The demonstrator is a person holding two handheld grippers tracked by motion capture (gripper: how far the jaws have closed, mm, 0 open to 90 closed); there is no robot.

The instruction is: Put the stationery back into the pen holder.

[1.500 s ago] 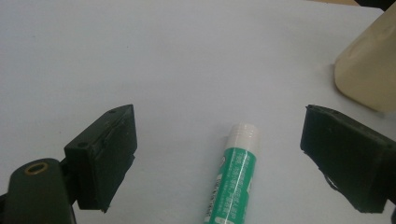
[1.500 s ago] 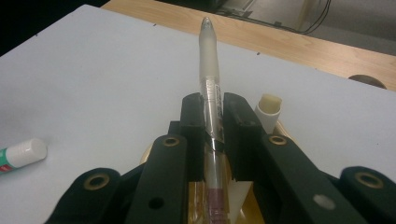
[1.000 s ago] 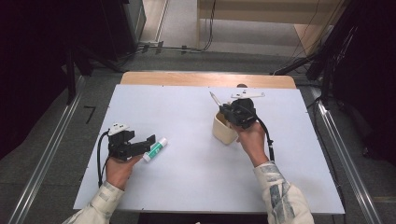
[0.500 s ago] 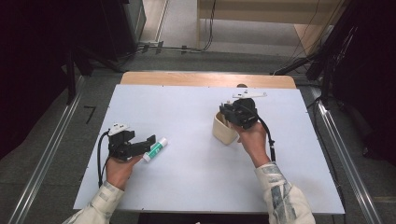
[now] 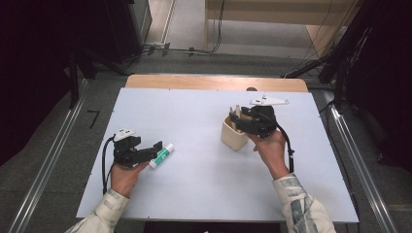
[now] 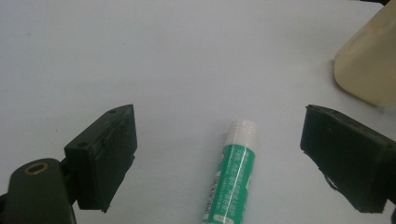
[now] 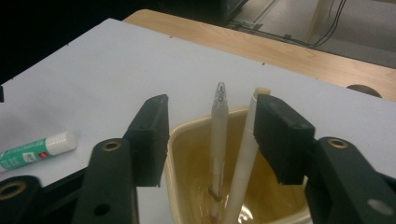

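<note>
1. Glue stick [image 6: 234, 175] lies flat on the white tabletop [image 5: 194, 116] right in front of my left tool [image 5: 154, 147], white cap pointing away from me. In the left gripper view it sits between the two spread jaws, touching neither, a little nearer the right one.

2. My left tool is spread wide and low to the tabletop, so I judge the step in hand is lining up to grab the glue stick. The next move calls for easing forward until the jaws flank the green body, then pressing them together across its width, not its length.

3. Farther out and to the right, the cream cup [image 5: 233, 136] stands upright, with a clear pen [image 7: 218, 140] and a white pen [image 7: 243, 172] leaning inside it.

4. My right tool [image 7: 210, 133] hangs just over the cup's rim, jaws spread either side of the two pens. The right jaw looks to be touching or nearly touching the white pen; I can't tell which. Nothing is pinched.

5. I take the cup to be where the glue stick goes, so the right tool should clear off before the left one carries it across.
</note>
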